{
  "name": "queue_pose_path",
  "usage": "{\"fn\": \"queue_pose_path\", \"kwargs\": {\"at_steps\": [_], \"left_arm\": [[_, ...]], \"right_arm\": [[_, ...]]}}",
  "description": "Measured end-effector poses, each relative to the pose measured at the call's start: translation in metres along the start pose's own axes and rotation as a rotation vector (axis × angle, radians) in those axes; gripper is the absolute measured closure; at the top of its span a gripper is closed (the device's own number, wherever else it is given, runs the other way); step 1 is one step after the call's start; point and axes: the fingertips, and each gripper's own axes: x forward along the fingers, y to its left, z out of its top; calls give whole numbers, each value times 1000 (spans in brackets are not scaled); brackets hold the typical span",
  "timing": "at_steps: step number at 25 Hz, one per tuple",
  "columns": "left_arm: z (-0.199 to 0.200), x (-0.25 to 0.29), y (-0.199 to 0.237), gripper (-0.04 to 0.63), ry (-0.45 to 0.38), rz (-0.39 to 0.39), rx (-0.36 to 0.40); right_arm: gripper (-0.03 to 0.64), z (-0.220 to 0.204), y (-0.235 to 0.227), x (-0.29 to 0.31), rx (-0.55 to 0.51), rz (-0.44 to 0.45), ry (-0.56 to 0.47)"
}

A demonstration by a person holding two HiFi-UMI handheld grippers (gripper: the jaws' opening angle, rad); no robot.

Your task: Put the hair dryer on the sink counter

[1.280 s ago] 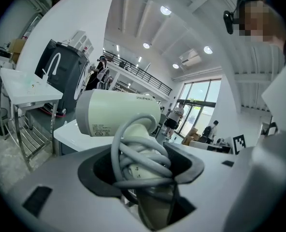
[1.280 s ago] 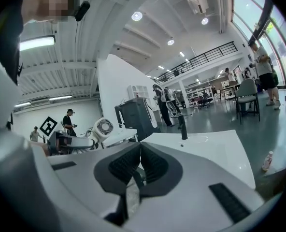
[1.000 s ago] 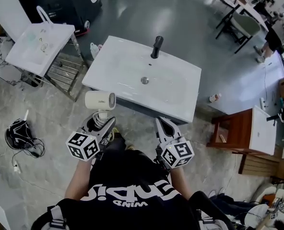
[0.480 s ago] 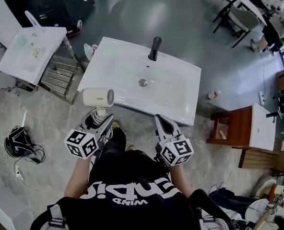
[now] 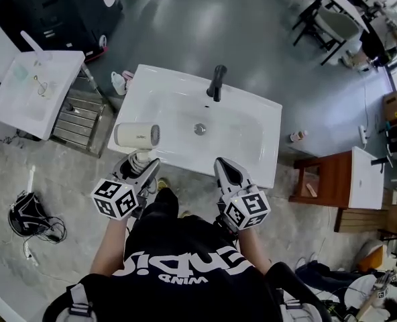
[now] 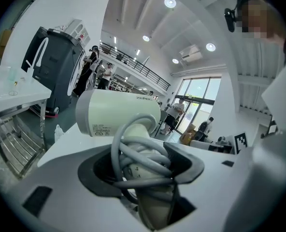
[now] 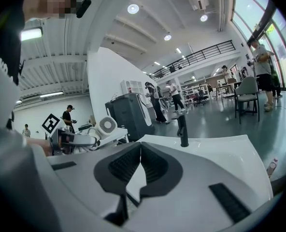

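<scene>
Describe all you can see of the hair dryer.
The hair dryer is cream-white, smooth and plastic-looking: a short level barrel with a printed label underneath, its round grille end facing the basin. The handle points down, wrapped in grey cord and clamped in the left gripper. It hangs over the near left corner of the sink counter; whether it touches cannot be told.

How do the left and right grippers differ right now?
The left gripper grips the hair dryer by its cord-wrapped handle; the right gripper holds nothing. Left fingers stand apart around the handle; right fingers are closed together. Both point toward the sink counter.
</scene>
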Motion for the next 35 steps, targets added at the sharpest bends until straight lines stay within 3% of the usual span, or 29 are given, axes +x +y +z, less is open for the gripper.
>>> {"fn": "queue_pose_path", "kwargs": {"at_steps": [9, 19, 35], "left_arm": [[34, 31, 30, 308, 32, -54, 12], [47, 55, 38, 308, 63, -107, 34], [61, 67, 35, 308, 72, -85, 22]], "right_arm": [[598, 32, -5, 45, -7, -40, -34], [598, 37, -13, 53, -12, -114, -25], [598, 55, -22, 85, -22, -40, -24]]}}
